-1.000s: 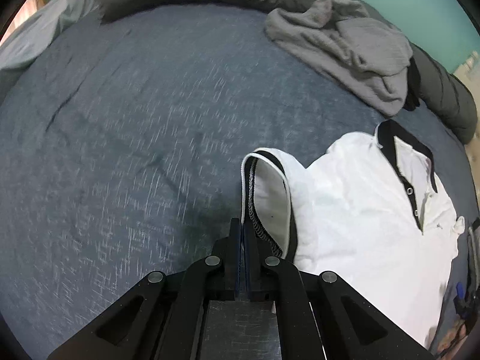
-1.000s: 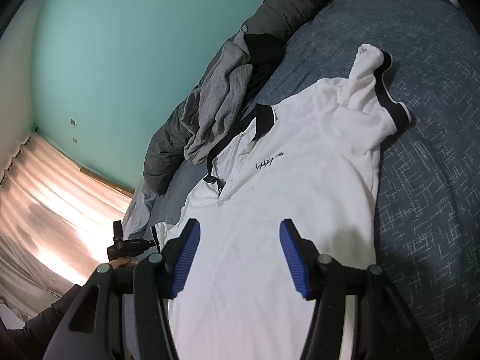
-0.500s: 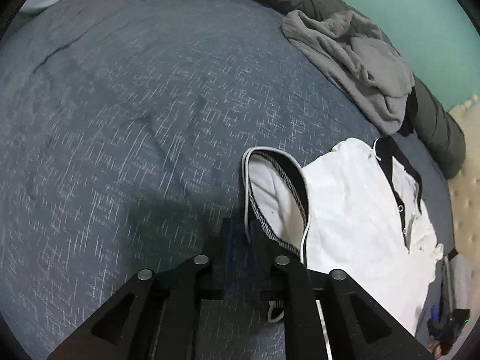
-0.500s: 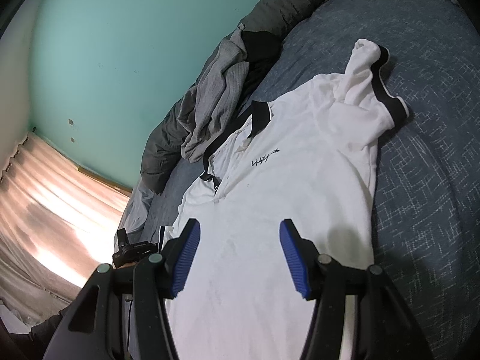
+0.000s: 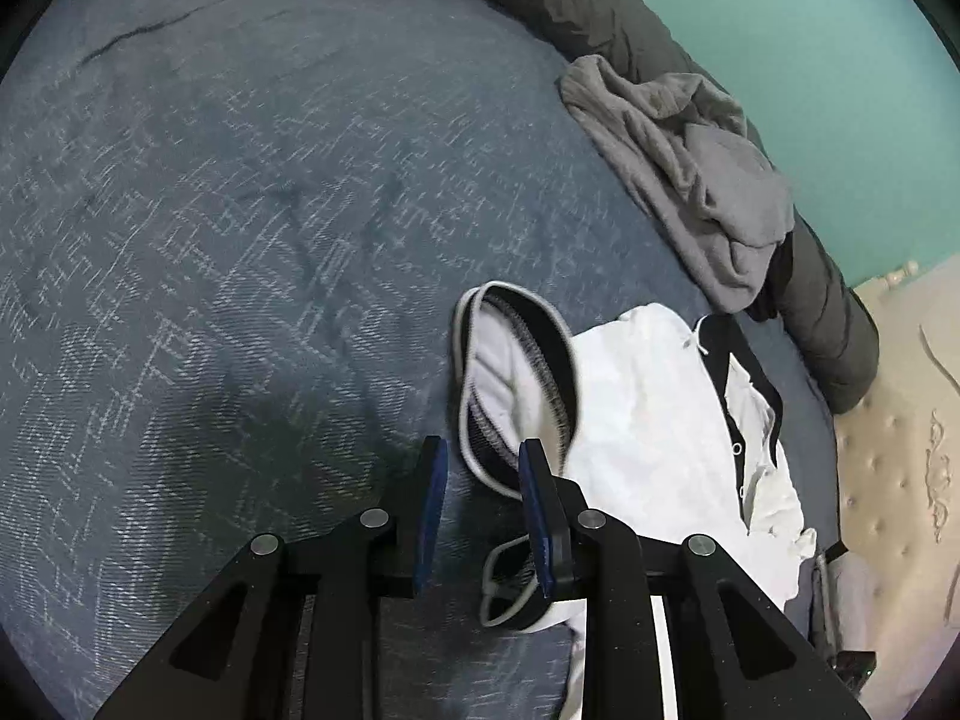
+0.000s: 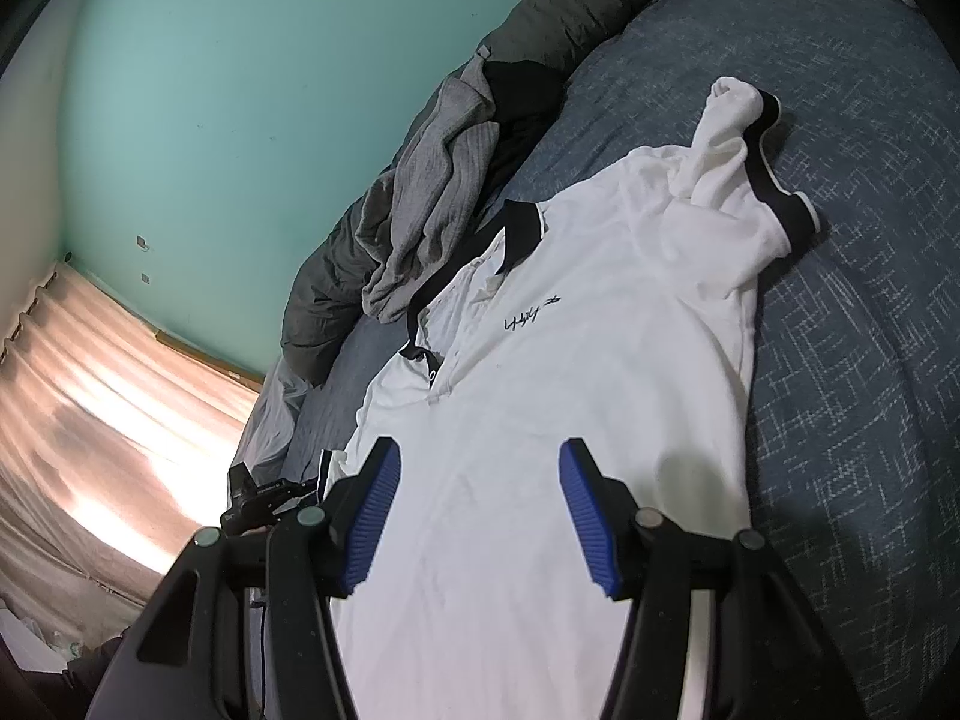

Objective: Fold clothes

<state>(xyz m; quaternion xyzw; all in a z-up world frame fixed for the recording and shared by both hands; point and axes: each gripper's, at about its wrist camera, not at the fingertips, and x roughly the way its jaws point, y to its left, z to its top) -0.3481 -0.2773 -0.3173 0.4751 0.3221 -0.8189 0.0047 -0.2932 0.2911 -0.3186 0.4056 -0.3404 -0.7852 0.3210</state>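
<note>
Your white polo shirt (image 6: 588,396) is lying front-up, black-trimmed sleeve (image 5: 516,384) curling open (unfolded); your left gripper (image 5: 483,498) is opening beside it, your right gripper (image 6: 480,510) hovering open.

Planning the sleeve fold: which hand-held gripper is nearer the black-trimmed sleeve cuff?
Left hand-held gripper: jaws opening right at the cuff. Right hand-held gripper hovers over the shirt's body.

White black-trimmed polo shirt (image 6: 600,360) lies spread on bed.
</note>
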